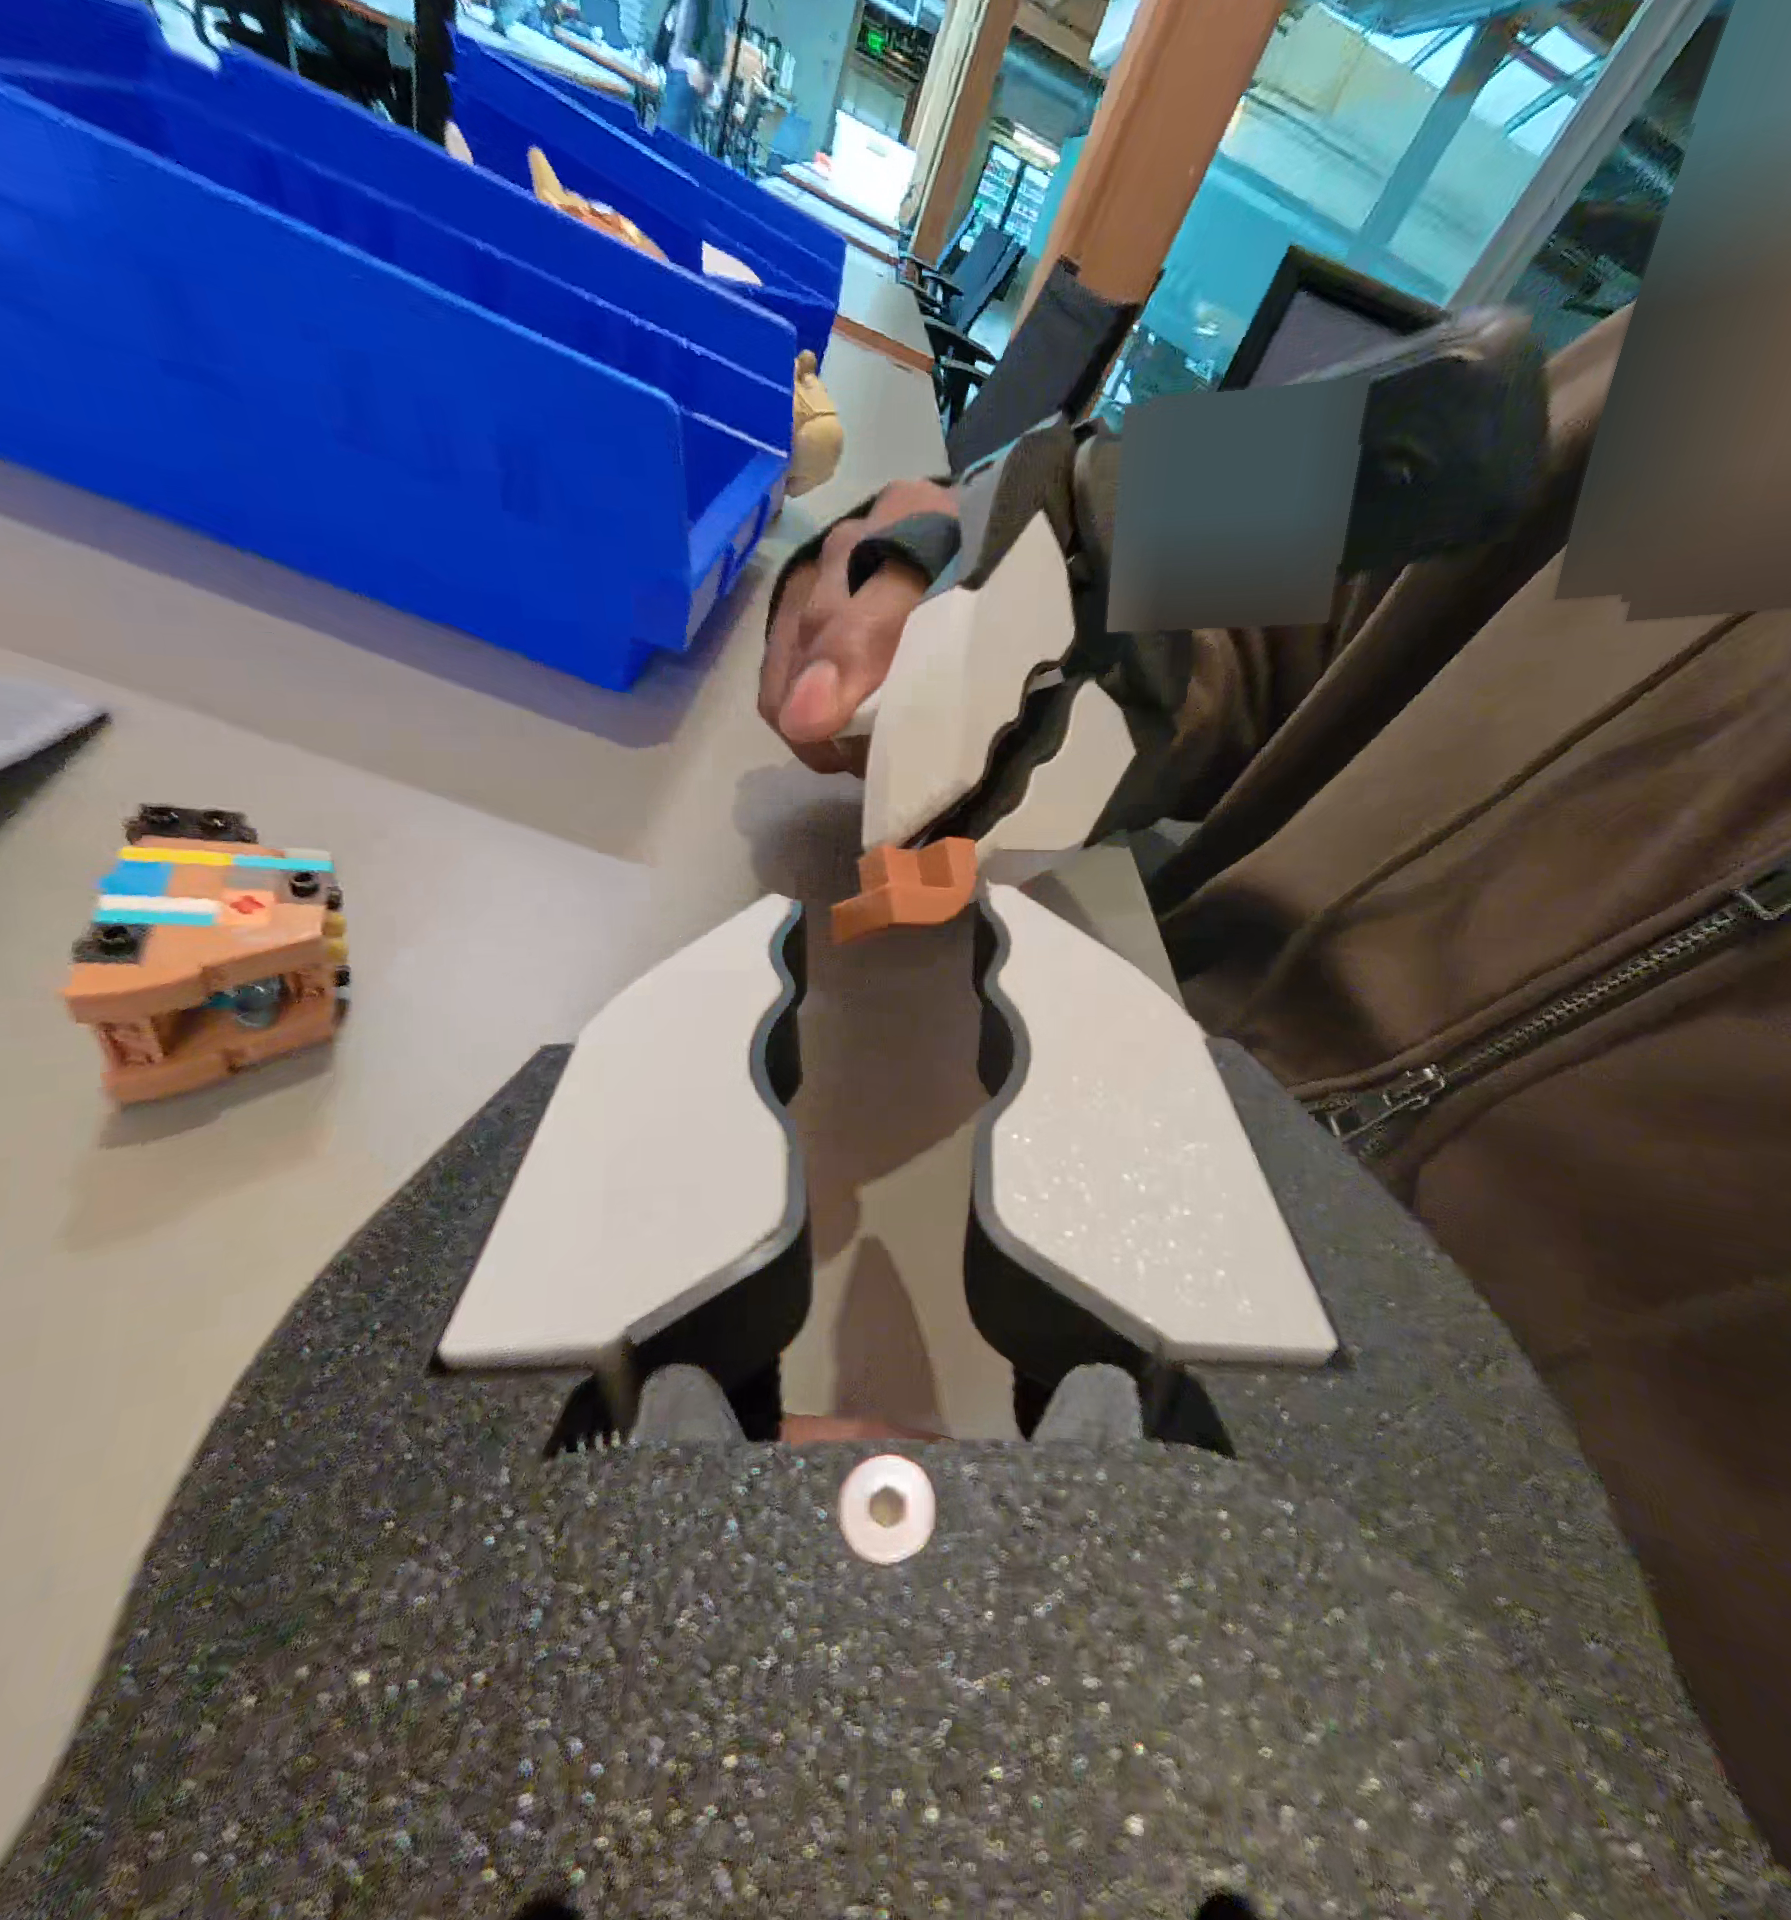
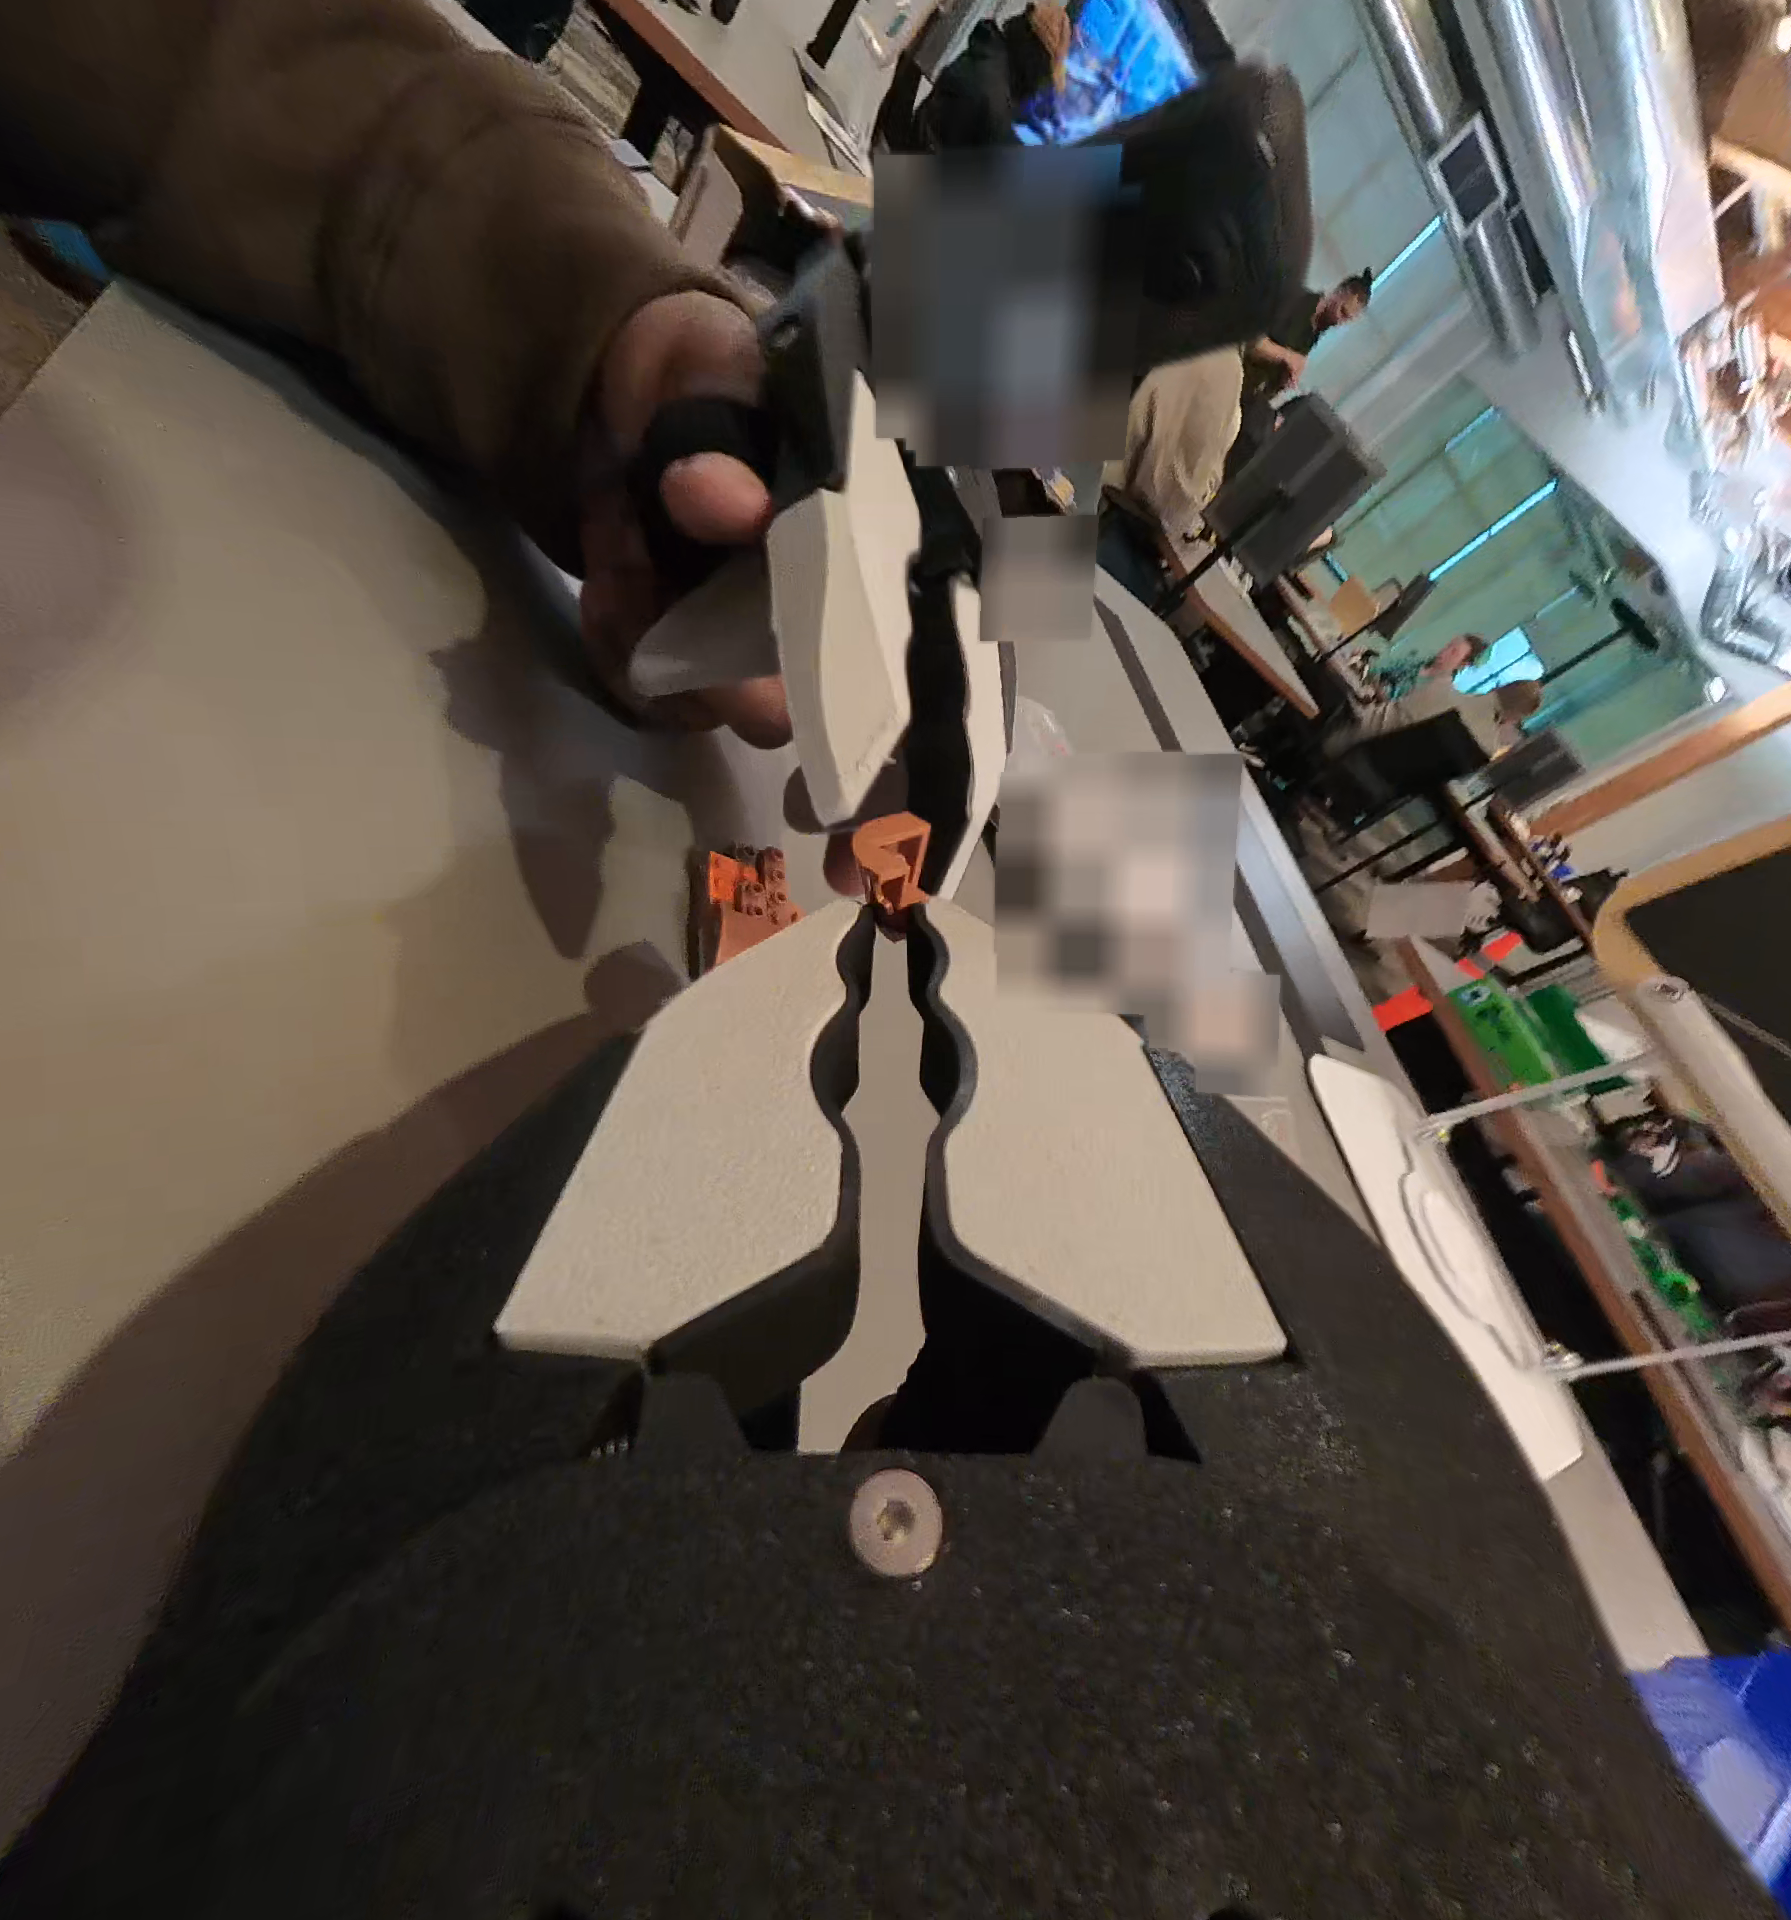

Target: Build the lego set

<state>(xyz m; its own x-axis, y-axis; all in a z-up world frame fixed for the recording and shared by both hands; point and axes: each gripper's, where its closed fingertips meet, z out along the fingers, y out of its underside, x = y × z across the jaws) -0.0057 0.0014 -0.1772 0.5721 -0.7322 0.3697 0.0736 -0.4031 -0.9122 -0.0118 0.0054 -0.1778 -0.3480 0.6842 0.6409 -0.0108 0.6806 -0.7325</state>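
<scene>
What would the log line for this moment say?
right gripper: shut on brick | left gripper: open, facing brick | model: on table

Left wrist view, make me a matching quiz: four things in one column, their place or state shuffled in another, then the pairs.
Things:
1. brick
2. build
3. bins
4. left gripper

Place or state:
A. open, holding nothing
B. blue, at the far left
C. held by the right gripper
D. lying alone on the table, at the left

Pairs: 1-C, 2-D, 3-B, 4-A
</scene>
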